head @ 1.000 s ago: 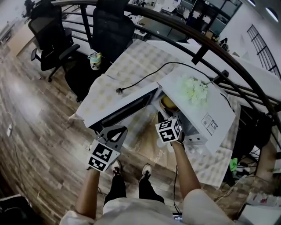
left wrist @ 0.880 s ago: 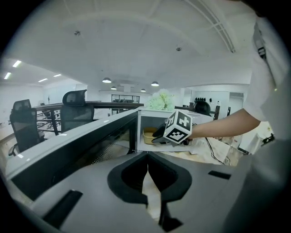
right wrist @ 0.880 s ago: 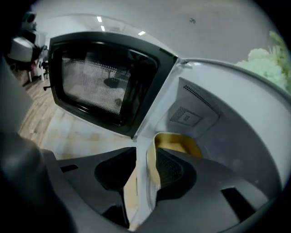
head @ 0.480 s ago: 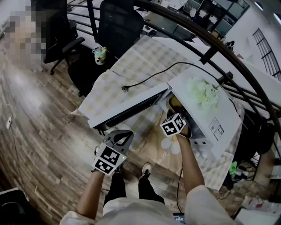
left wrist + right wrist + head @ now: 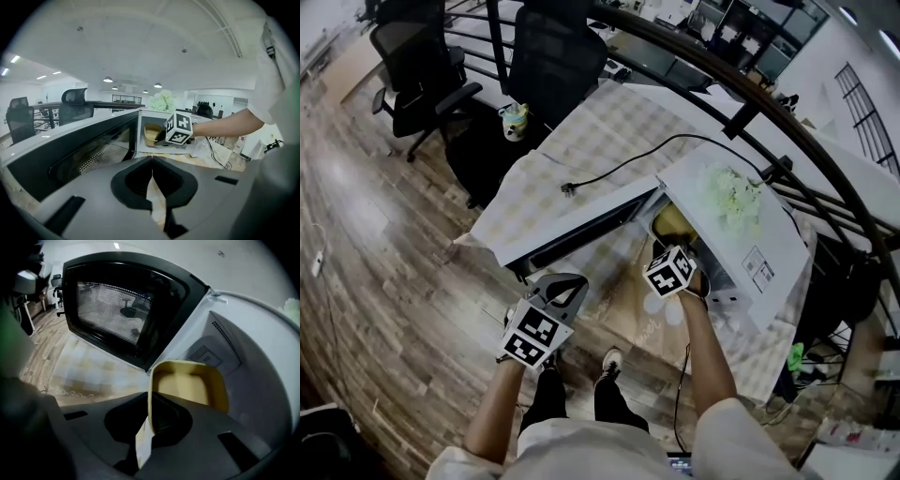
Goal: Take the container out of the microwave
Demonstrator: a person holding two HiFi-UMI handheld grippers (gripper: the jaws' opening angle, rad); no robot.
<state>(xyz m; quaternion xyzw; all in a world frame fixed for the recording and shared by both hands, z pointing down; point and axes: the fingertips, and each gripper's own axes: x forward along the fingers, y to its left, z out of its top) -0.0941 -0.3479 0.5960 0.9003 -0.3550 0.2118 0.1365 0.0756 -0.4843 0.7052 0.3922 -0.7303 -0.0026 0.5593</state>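
Big picture first: the table (image 5: 581, 155) with its checked cloth, the microwave (image 5: 750, 253) at its right end, its door (image 5: 572, 230) swung wide to the left. The yellow container (image 5: 187, 385) sits inside, near the mouth. My right tongs (image 5: 146, 427) have just been closing and now pinch its near wall. So it's gripped, and the pull-out is left. Only the door crowds me. The cord (image 5: 619, 169) and flowers (image 5: 733, 192) are clear. My left tongs (image 5: 152, 183) hang near, jaws together, empty.

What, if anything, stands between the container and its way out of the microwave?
Nothing visible does. The microwave door is swung wide open to the left, off the opening. Only the right gripper, whose jaws have just been closing, is at the yellow container, gripping its near wall.
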